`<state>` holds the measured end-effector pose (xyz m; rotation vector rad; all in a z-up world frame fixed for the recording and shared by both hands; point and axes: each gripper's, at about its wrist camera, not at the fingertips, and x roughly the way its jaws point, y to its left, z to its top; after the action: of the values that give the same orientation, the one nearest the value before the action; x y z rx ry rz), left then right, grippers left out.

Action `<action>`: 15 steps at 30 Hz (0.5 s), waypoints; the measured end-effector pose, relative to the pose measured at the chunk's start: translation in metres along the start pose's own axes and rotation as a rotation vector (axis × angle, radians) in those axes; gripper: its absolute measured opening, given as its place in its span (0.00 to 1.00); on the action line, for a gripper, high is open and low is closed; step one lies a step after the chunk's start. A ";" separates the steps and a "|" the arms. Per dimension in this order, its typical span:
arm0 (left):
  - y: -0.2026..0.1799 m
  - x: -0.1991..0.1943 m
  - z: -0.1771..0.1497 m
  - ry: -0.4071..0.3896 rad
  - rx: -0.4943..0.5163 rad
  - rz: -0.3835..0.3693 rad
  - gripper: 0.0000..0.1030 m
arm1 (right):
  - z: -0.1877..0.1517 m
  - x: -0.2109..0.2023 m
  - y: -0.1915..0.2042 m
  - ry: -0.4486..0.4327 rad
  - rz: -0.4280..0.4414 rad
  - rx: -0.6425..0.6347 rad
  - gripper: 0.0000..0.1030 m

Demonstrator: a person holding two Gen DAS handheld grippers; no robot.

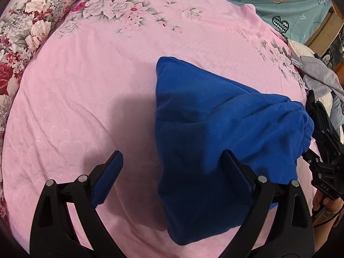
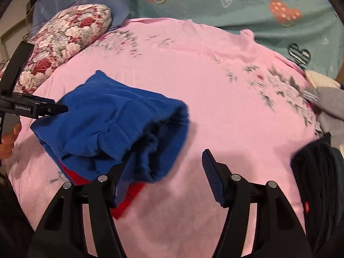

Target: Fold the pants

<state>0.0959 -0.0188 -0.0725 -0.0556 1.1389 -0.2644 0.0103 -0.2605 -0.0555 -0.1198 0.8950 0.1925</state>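
Observation:
Blue pants (image 1: 215, 139) lie folded into a thick bundle on the pink bedsheet (image 1: 86, 86). My left gripper (image 1: 172, 172) is open just above them. Its right finger lies over the cloth and its left finger over bare sheet, so the bundle's left edge falls between them. In the right wrist view the pants (image 2: 107, 124) lie left of centre, with the ribbed waistband opening toward me. My right gripper (image 2: 169, 172) is open. Its left finger sits at the bundle's near edge, its right finger over bare sheet, and nothing is pinched.
Something red (image 2: 129, 193) shows from under the pants' near side. A floral pillow (image 1: 25, 25) lies at the far left and a teal heart-print sheet (image 2: 236, 4) at the back. Grey clothing (image 1: 318, 79) and a dark garment (image 2: 318, 182) are piled at the right edge.

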 end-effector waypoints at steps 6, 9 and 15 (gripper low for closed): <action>0.000 0.003 0.002 0.010 -0.003 -0.012 0.92 | 0.017 0.022 0.010 0.026 0.016 -0.058 0.60; 0.004 0.006 0.003 0.026 -0.021 -0.042 0.92 | 0.024 0.024 0.012 0.012 -0.008 -0.066 0.56; 0.010 0.009 0.004 0.039 -0.035 -0.062 0.94 | 0.034 0.024 0.005 0.004 0.128 0.003 0.10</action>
<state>0.1050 -0.0119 -0.0809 -0.1176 1.1821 -0.3016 0.0497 -0.2463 -0.0531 -0.0604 0.9079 0.3097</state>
